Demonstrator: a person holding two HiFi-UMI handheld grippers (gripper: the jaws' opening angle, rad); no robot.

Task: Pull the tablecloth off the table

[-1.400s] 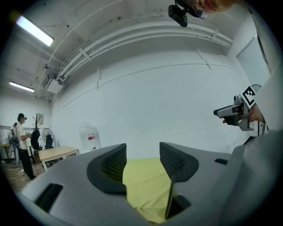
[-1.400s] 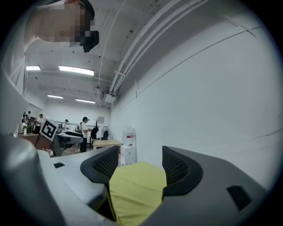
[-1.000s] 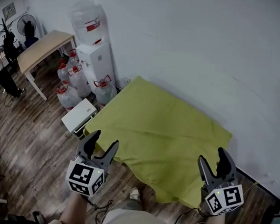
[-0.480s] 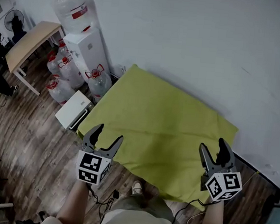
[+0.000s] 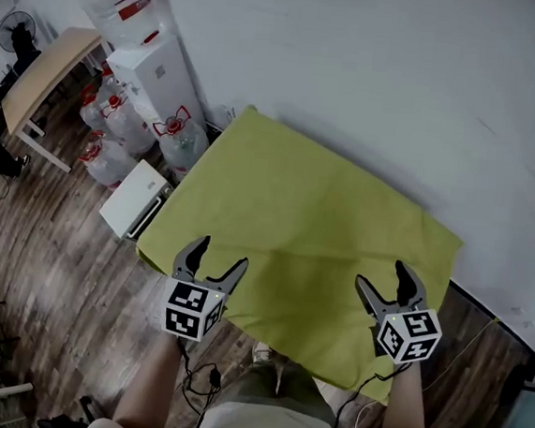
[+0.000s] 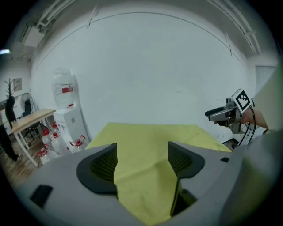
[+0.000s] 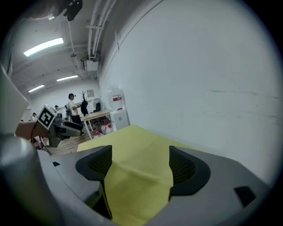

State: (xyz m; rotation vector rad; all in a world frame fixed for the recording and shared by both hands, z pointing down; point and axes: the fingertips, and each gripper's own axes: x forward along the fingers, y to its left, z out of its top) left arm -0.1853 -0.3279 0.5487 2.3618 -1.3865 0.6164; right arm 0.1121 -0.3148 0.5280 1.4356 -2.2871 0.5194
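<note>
Shows left gripper (image 5: 221, 254) and right gripper (image 5: 382, 275) brought forward since a second ago, from short of the tablecloth (image 5: 314, 222) to over its near edge. Finds both pairs of jaws opening, with yellow-green cloth in each gap but no pad pressing it. Locates tablecloth spread flat against the white wall (image 5: 375, 78) (table beneath fully covered).
</note>
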